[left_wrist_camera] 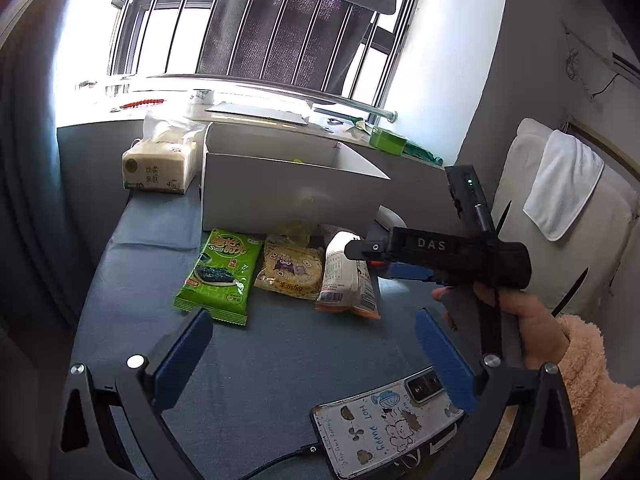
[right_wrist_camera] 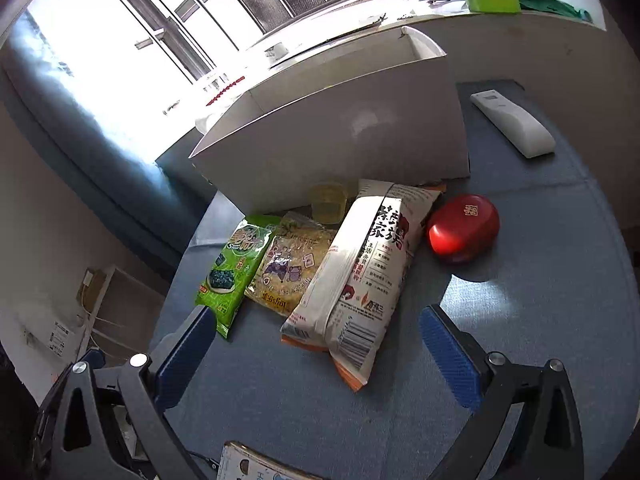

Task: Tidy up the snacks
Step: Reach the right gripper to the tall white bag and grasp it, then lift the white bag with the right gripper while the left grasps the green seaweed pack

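Blue table (right_wrist_camera: 540, 300): three snack packets (right_wrist_camera: 360, 272) before white box (right_wrist_camera: 340, 136).

we cannot see inside the white box (left_wrist_camera: 288, 196): its front wall hides the contents. a small yellowish container (right_wrist_camera: 329, 202) sits half hidden behind the snack packets. the phone (left_wrist_camera: 384, 432) is cut off by the lower edge, and print on the tissue pack (left_wrist_camera: 158, 166) is too small to read.
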The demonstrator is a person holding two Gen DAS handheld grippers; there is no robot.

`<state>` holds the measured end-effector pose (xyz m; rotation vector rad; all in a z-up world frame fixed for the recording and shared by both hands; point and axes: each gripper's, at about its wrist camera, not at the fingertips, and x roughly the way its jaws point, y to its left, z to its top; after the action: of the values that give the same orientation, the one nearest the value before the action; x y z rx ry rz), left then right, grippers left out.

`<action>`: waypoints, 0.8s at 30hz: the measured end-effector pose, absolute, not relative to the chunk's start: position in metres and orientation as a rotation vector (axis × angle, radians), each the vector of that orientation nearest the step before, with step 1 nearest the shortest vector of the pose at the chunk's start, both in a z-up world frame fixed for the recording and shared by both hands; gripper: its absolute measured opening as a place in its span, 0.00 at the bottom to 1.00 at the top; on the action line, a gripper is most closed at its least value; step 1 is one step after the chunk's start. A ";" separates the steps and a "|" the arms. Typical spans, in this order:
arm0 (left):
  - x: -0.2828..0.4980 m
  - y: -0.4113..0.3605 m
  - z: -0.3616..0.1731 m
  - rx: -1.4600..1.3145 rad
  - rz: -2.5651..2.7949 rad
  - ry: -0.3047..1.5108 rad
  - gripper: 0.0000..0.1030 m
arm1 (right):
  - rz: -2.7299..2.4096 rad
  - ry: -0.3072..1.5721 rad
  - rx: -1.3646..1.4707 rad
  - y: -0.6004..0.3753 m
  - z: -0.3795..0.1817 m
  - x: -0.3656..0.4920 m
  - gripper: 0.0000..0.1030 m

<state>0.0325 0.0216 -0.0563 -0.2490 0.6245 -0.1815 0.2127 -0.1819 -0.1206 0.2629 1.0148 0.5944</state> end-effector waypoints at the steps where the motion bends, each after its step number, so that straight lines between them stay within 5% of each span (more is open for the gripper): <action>1: 0.033 0.024 -0.057 -0.254 -0.177 0.626 1.00 | 0.571 1.034 0.257 -0.178 -0.124 0.221 1.00; 11: 0.040 0.043 -0.073 -0.296 -0.124 0.674 1.00 | 0.500 1.124 0.175 -0.153 -0.156 0.252 0.98; 12: 0.041 0.044 -0.074 -0.296 -0.122 0.678 1.00 | 0.510 1.103 0.167 -0.153 -0.154 0.250 0.93; 14: 0.044 0.044 -0.075 -0.294 -0.121 0.685 1.00 | 0.498 1.101 0.130 -0.154 -0.154 0.250 0.55; 17: 0.048 0.043 -0.077 -0.267 -0.111 0.697 1.00 | 0.549 1.103 0.209 -0.168 -0.151 0.249 0.43; 24: 0.081 0.043 -0.090 -0.145 -0.100 0.781 1.00 | 0.661 1.023 0.314 -0.207 -0.123 0.218 0.42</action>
<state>0.0810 0.0427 -0.0903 -0.1451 0.7810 -0.0998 0.2178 -0.2070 -0.1232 0.3137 1.0227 0.6605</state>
